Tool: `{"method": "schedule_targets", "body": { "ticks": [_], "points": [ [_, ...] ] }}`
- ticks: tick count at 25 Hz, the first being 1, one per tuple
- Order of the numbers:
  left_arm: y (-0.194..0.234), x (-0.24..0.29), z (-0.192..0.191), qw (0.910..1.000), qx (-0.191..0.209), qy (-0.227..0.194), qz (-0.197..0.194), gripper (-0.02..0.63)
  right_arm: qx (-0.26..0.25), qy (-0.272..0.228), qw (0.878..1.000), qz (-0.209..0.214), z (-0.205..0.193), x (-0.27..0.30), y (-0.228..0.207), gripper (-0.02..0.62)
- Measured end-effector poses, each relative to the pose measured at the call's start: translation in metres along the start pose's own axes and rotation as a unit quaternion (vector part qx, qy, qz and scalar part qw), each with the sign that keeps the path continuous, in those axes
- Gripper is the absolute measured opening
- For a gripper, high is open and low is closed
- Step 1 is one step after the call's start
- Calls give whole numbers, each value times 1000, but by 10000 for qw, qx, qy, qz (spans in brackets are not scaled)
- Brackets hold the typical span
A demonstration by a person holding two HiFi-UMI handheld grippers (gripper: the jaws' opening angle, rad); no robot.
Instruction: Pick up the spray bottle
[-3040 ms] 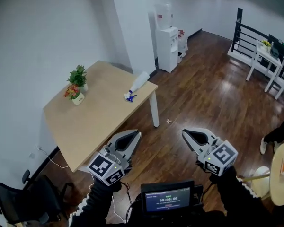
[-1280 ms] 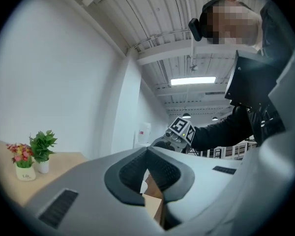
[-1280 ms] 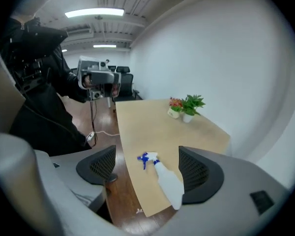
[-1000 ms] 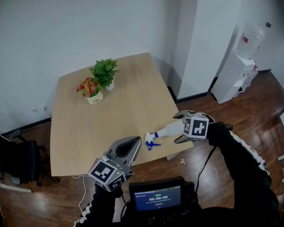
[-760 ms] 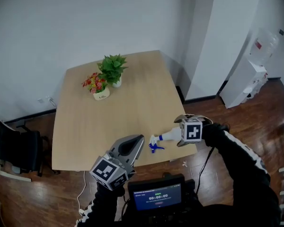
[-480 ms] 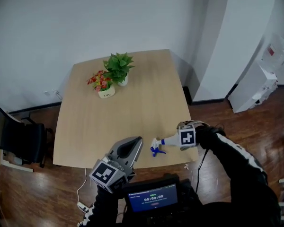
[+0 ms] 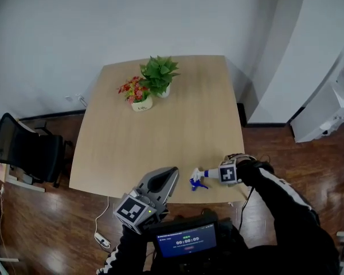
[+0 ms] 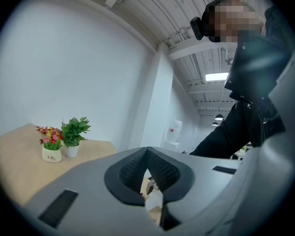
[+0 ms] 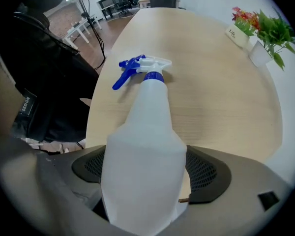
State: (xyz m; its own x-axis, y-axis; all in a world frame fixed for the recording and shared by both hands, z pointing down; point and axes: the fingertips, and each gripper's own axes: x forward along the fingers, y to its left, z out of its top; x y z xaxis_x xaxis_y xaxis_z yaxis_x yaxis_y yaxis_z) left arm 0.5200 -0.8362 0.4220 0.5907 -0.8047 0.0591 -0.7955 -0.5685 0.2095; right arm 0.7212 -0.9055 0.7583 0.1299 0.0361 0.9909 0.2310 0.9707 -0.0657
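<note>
A white spray bottle [image 7: 208, 174] with a blue trigger head [image 7: 196, 182] lies on its side near the front right edge of the wooden table [image 7: 160, 136]. My right gripper [image 7: 225, 174] is shut on its body. In the right gripper view the bottle [image 9: 145, 132] fills the space between both dark pads [image 9: 206, 173], with its nozzle [image 9: 137, 68] pointing away over the tabletop. My left gripper [image 7: 163, 183] hangs shut and holds nothing just off the table's front edge, left of the bottle. Its jaw tips meet in the left gripper view [image 8: 147, 150].
A green potted plant [image 7: 159, 75] and a small pot of red flowers [image 7: 136, 94] stand at the table's far side. A black office chair [image 7: 27, 153] is to the left. A white water dispenser [image 7: 327, 112] stands at the right, and a chest-mounted screen [image 7: 186, 243] below.
My right gripper has slid over the bottle's body and now grips it. The bottle still lies on the table. My left gripper has stayed in place while the head view shifted.
</note>
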Motion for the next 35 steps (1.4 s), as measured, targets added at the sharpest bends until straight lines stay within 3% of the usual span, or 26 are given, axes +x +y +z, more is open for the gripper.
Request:
{"method": "schedule_targets", "body": {
  "ticks": [5, 11, 14, 17, 20, 24, 26, 31, 35],
  "points": [
    [5, -3, -3, 9999, -84, 22, 69, -6, 24, -67, 10000, 24, 5, 10, 1, 430],
    [10, -10, -3, 9998, -149, -17, 136, -5, 706, -821, 9941, 36, 25, 8, 0, 411],
    [9, -16, 2, 9997, -140, -89, 164, -6, 1084, -1663, 9801, -70, 41, -8, -1, 407],
    [8, -22, 7, 9995, -141, -164, 241, -6, 1848, -2317, 9548, -224, 34, -32, -3, 407],
    [6, -27, 13, 9994, -98, -219, 252, -6, 2621, -3278, 9072, -291, 31, -79, -4, 407],
    [-2, -36, 15, 9995, -113, -231, 185, -6, 3435, -4678, 8128, -501, 22, -149, -6, 407],
    [-8, -40, 18, 9994, -190, -252, 134, -6, 3591, -5137, 7760, -704, 14, -179, -5, 405],
    [-24, -37, 33, 9993, -136, -353, 38, -6, 3732, -5971, 7007, -1150, -9, -253, -1, 406],
    [-24, -52, 35, 9988, -80, -481, -59, -5, 3855, -6715, 6174, -1389, -17, -311, 9, 407]
  ]
}}
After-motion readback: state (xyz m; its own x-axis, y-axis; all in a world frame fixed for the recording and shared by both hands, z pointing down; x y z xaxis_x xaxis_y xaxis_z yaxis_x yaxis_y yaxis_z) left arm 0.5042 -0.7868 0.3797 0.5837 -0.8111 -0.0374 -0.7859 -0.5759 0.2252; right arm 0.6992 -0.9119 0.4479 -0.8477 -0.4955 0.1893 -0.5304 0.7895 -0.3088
